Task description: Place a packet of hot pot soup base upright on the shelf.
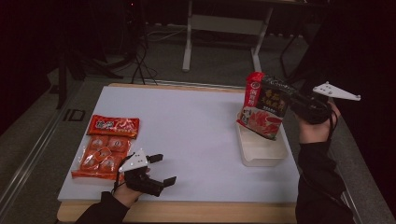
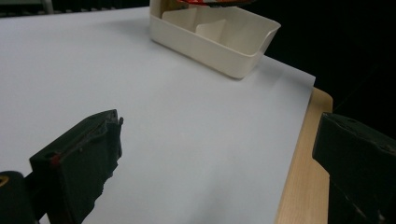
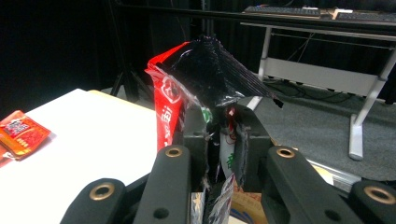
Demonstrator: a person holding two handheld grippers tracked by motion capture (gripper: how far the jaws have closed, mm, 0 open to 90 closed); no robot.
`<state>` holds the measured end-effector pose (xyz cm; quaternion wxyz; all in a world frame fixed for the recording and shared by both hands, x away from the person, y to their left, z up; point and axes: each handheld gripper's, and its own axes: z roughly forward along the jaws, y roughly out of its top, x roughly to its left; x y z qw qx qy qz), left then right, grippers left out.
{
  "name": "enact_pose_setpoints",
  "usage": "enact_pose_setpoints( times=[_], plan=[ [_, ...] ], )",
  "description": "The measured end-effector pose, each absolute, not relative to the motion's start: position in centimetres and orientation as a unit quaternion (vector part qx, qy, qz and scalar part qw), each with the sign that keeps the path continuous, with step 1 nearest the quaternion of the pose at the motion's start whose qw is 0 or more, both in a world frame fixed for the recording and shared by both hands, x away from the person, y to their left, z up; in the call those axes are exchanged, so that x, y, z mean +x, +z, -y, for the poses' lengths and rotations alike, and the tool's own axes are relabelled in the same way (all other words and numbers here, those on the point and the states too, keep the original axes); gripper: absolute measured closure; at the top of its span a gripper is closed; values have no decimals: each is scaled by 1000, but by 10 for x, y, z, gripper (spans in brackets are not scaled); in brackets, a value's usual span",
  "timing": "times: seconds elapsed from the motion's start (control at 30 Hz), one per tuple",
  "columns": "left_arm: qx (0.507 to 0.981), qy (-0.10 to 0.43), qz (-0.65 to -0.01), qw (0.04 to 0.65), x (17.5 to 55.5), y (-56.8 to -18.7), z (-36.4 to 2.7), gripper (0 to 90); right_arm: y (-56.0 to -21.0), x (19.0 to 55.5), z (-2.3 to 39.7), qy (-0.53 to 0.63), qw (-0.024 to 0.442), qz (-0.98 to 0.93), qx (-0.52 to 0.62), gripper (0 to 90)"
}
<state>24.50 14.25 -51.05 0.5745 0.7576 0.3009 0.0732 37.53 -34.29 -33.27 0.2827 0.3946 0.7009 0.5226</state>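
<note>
Right hand-held gripper (image 1: 290, 99) clamped on the edge of a red-and-black food packet (image 1: 262, 106), jaws pressed tight against the crinkled foil in the right gripper view (image 3: 205, 79). Packet held up in the air, tilted, directly over the cream tray (image 1: 261, 150) at the right side of the white surface (image 1: 196, 135). Tray with inner dividers, seen near the surface's far corner in the left gripper view (image 2: 219, 39). Left hand-held gripper (image 1: 161, 169) low over the near left part of the surface, jaws spread wide, holding nothing. Orange multipack of small pouches (image 1: 105, 147) lying flat just beside it, toward the left edge.
</note>
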Motion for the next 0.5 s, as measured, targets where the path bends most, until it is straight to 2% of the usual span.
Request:
enact_pose_setpoints(
  times=[0.5],
  plan=[
    [754, 68, -294, 583, 244, -509, -143, 30, -355, 407, 352, 507, 280, -710, 399, 772]
  ],
)
